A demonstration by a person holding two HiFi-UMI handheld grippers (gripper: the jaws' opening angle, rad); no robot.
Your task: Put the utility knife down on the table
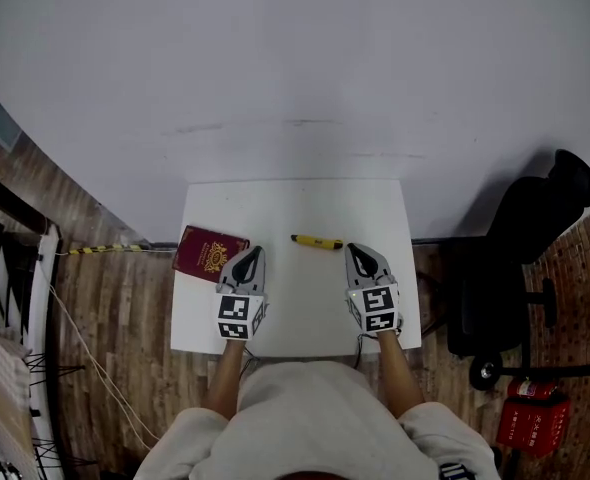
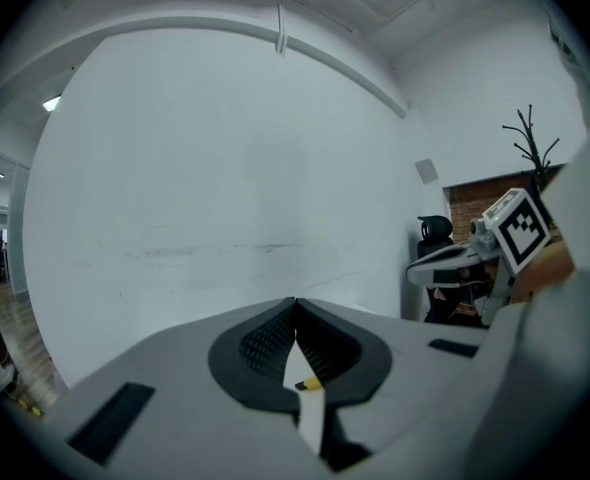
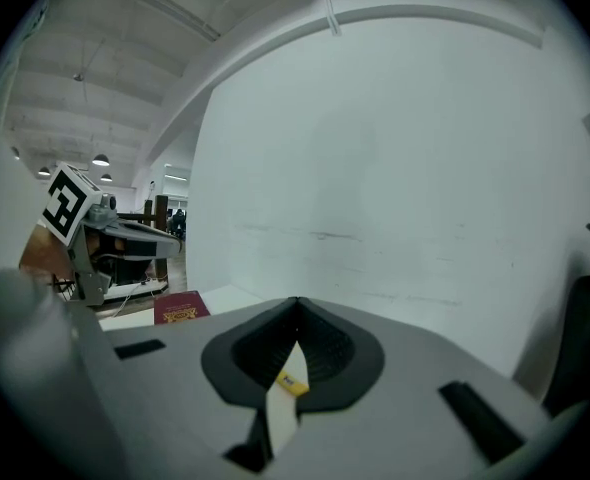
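Lying at the left edge of the white table (image 1: pixel 295 203) is a red booklet (image 1: pixel 210 253). Just right of it the left gripper (image 1: pixel 252 252) points toward the wall, its jaws clenched tip to tip with nothing between them. Right of that, the yellow knife (image 1: pixel 317 241) lies flat on the table, crosswise, a little beyond both grippers and apart from each; neither touches it. The right gripper (image 1: pixel 356 249) comes next, near the table's right side, pointing the same way, its jaws likewise pressed together and empty. Farther right, off the table, a black chair (image 1: pixel 520 248) stands on the wood floor.
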